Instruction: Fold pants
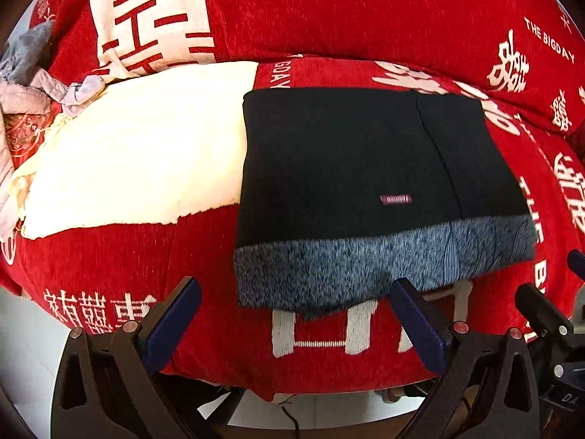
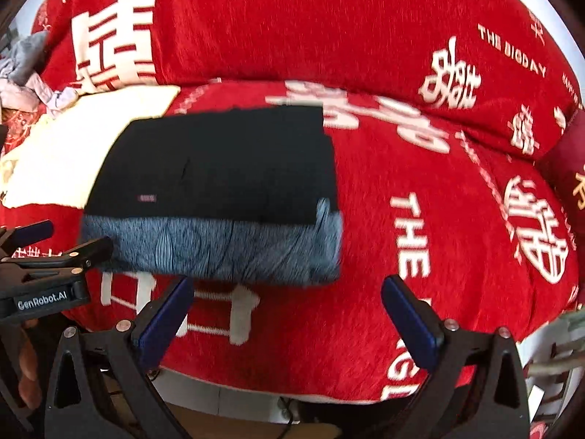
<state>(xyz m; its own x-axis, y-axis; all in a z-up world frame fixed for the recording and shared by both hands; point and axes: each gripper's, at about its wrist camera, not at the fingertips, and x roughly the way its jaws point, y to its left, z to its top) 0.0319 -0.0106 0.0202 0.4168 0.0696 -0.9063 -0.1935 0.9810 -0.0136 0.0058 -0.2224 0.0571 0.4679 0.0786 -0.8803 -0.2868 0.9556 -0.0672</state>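
Both grippers hang just short of the sofa's front edge with nothing between their blue-padded fingers: the left gripper (image 1: 294,305) is spread wide, and the right gripper (image 2: 287,307) is released the same way. Neither touches cloth.

The task's thing, a pair of black pants with a heathered blue-grey fleece lining (image 1: 380,183), lies as a compact, roughly rectangular bundle on the seat of the red chenille-covered sofa with white lettering (image 1: 365,18). A band of the fleece inner face shows along the near edge, which suggests the last fold laid one layer slightly short of the one beneath. A small pink woven label (image 1: 396,199) sits face-up on the black top layer. The bundle's left edge rests just over a cream-white cloth (image 1: 139,153) spread on the seat; further left, a heap of grey and lilac clothing (image 1: 25,73) is bunched against the backrest, well apart from the pants.

With the edges squared and both grippers clear of the fabric, the folding looks finished or nearly so. The bundle sits flat near the front of the seat, probably so both grippers could reach it without stretching. In the right wrist view the left gripper shows at the bundle's near-left corner.
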